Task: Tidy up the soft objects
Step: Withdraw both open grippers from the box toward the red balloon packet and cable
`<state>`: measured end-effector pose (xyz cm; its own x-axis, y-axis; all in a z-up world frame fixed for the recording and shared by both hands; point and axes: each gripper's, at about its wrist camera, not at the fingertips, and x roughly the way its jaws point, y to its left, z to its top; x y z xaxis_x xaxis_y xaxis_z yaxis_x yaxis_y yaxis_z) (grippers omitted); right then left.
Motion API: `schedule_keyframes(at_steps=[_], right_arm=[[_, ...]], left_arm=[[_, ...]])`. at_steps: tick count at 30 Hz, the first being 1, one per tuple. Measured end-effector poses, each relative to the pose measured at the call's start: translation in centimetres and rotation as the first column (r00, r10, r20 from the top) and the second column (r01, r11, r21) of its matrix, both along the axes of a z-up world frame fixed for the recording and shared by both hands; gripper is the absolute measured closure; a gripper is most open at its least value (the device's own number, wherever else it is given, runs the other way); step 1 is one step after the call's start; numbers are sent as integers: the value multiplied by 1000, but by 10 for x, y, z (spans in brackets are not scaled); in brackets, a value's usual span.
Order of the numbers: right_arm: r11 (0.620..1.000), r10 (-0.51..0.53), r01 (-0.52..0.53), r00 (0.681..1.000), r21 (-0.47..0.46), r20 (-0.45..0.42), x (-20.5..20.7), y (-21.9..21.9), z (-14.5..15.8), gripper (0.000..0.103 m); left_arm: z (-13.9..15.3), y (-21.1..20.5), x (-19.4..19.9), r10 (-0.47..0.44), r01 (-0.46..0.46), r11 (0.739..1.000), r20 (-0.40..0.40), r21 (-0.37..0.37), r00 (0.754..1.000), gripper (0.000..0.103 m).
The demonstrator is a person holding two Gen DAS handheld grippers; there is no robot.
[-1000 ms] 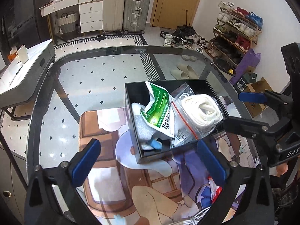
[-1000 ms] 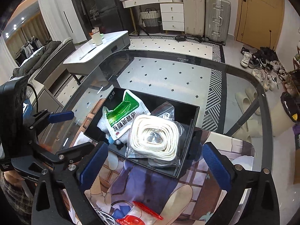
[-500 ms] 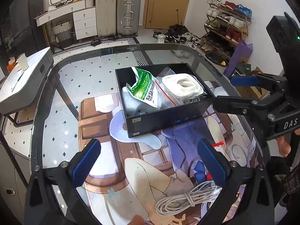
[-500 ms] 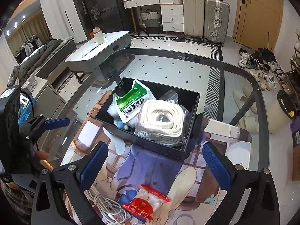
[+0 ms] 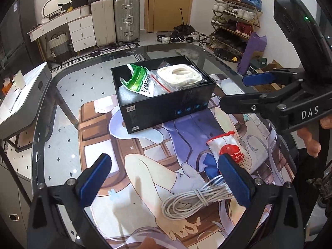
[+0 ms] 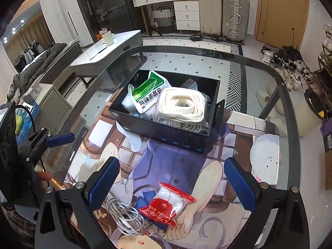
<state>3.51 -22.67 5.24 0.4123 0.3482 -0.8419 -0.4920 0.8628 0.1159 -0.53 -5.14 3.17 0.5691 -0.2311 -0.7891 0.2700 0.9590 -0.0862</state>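
Right wrist view: we hold both grippers spread, empty. Red-white packet [image 6: 167, 204] at 6 o'clock, cable coil [image 6: 124, 215] at 7; next, pinch packet for black box [image 6: 166, 132].

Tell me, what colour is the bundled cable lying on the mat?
The bundled cable is white to light grey, seen best in the left wrist view.

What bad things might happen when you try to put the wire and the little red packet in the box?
1. The white cable bundle is only loosely tied, so a loop might slip out and snag when lifted.
2. The black box already looks full: the rope bag and green packet rise above its rim, so more items may spill over.
3. The red balloon packet is slippery plastic lying flat on the mat, so the right gripper may slide off it.
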Motion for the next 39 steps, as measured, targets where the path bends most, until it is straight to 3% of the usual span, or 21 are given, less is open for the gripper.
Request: schedule_keyframes(at_steps=[14, 39], right_arm=[[998, -54, 55, 998, 17, -27, -28, -11, -19, 1], [996, -86, 89, 991, 19, -100, -43, -13, -50, 1]], left_arm=[[-7, -19, -25, -134, 134, 991, 25, 16, 991, 0], [-30, -27, -42, -235, 234, 972, 47, 30, 971, 0]])
